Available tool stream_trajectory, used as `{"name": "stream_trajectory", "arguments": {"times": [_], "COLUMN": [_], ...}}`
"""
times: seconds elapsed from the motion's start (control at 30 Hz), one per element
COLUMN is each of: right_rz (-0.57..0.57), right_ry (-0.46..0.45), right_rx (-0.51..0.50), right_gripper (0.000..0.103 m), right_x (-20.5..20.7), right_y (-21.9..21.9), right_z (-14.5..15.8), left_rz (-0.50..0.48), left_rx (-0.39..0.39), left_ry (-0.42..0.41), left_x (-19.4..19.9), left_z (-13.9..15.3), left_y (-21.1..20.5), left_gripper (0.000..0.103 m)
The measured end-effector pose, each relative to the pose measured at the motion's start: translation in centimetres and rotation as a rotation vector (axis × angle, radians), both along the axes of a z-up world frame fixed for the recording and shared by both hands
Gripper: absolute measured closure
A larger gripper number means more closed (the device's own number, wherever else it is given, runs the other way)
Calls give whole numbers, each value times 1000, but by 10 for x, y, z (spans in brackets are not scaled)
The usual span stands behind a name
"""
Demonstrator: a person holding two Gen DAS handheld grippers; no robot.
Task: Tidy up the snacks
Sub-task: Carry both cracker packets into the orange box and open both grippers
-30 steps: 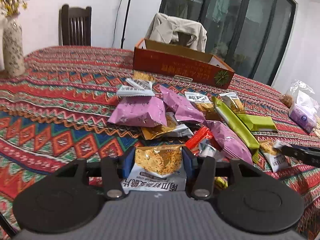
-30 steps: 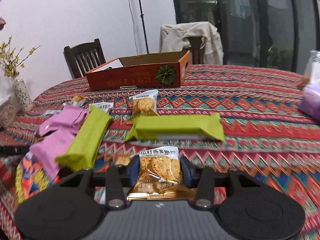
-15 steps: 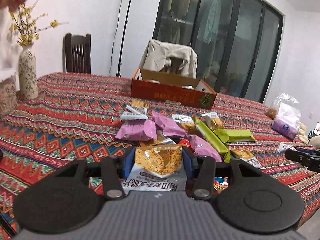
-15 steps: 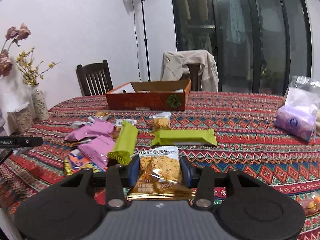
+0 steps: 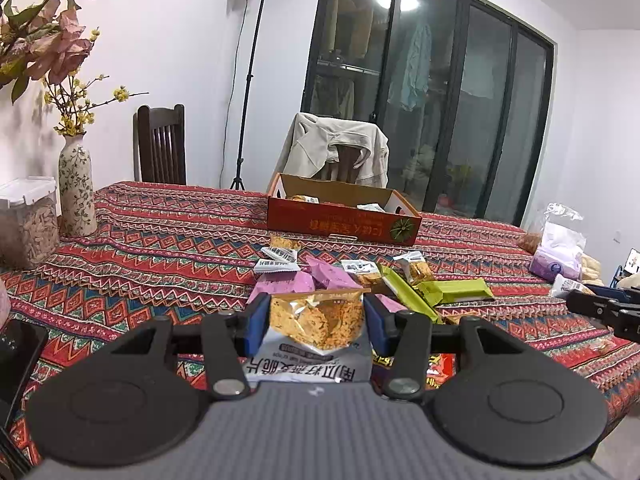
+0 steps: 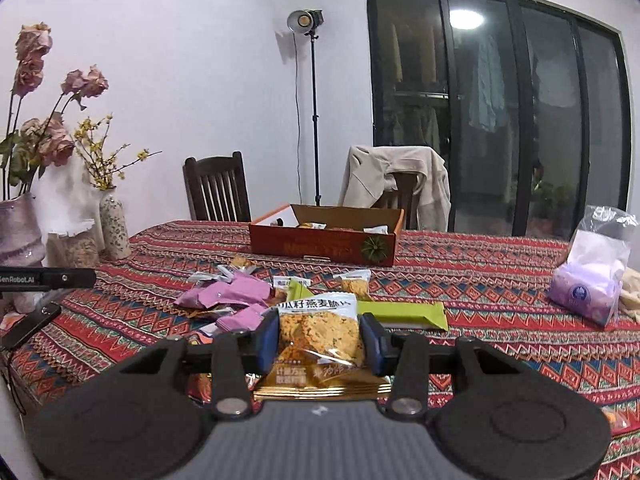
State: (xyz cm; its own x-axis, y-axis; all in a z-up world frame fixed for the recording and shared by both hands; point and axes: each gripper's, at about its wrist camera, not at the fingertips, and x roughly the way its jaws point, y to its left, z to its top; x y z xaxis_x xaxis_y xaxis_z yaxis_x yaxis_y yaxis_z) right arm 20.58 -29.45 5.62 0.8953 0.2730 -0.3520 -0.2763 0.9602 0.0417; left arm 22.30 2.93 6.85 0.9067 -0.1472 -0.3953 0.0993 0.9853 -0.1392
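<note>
Holding an oat crisp pack (image 5: 316,320) in the left gripper (image 5: 316,322) and another (image 6: 318,330) in the right gripper (image 6: 318,336), both clamped; box (image 5: 344,220) sits dead ahead near the table's far edge, long side facing me, neither hand clearly closer

We read "瓜籽燕麦脆片" on the right-held snack pack (image 6: 318,330), upside down on the left-held pack (image 5: 314,340); "GenRobot.AI" marks the bar (image 6: 48,279) at the right view's left edge
</note>
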Motion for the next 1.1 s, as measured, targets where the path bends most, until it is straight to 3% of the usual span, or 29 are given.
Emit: {"name": "stream_trajectory", "arguments": {"times": [0.27, 0.57, 0.87, 1.1], "right_rz": [43, 103, 148, 152], "right_ry": [-44, -37, 32, 143], "right_rx": [-38, -62, -144, -158], "right_gripper": [61, 61, 60, 60], "right_x": [36, 148, 306, 450], "right_y": [9, 5, 22, 59], "right_z": [35, 88, 131, 127], "left_rz": [-37, -95, -147, -161], "left_rx": [4, 39, 35, 61], "left_ry": [-8, -35, 17, 91], "left_x": [45, 137, 292, 436], "left_z": [41, 100, 139, 132], "left_y": [8, 10, -5, -37], "left_gripper": [53, 53, 53, 53]}}
